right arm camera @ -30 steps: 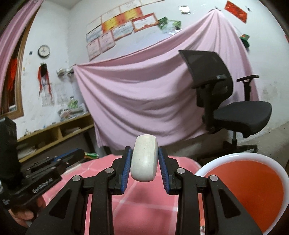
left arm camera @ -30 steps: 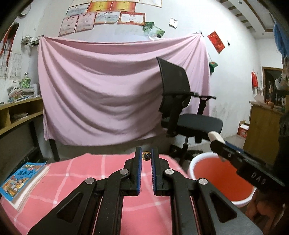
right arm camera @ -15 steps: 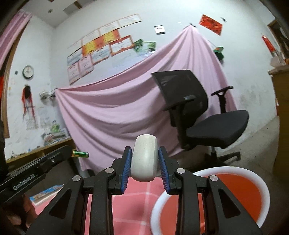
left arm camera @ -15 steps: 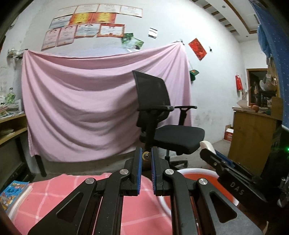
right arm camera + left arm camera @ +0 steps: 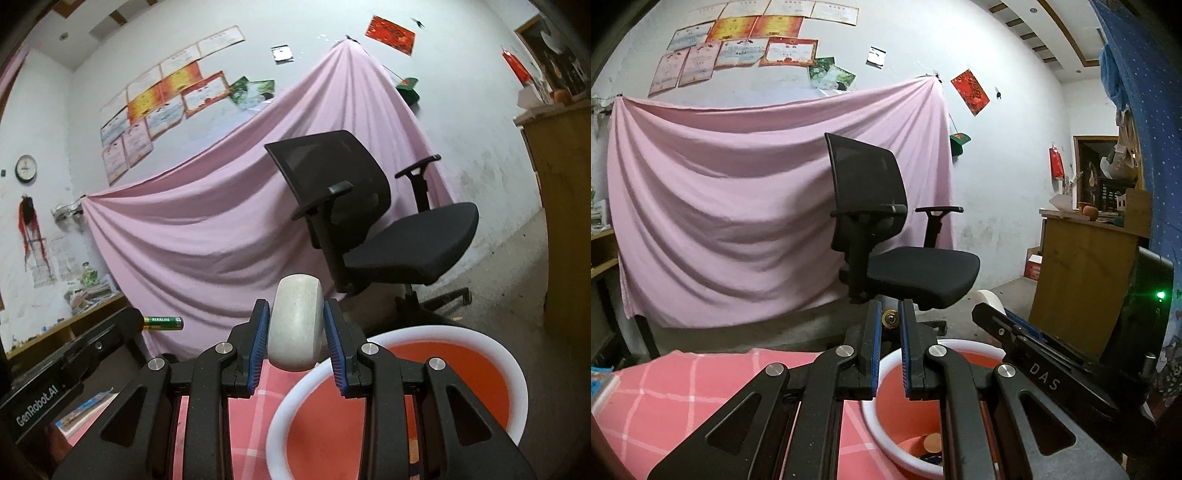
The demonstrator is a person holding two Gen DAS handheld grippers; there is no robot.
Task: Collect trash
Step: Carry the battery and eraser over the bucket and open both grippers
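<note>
Both grippers hover at the table's (image 5: 683,391) edge over the bin (image 5: 491,354) for dropping: left gripper (image 5: 890,319) jaws clamped on a battery (image 5: 163,322), right gripper (image 5: 295,325) jaws clamped on a white roll (image 5: 293,325).

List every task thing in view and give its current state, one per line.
left gripper: shut on the battery, above the bin's near rim.
battery: held at one end, lying level, sticking out sideways.
right gripper: shut on the white oval object.
white oval object: clamped upright, not yet dropped.
bin: open-topped, upright beside the table; some items lie at its bottom.
table: covered with pink checked cloth.
</note>
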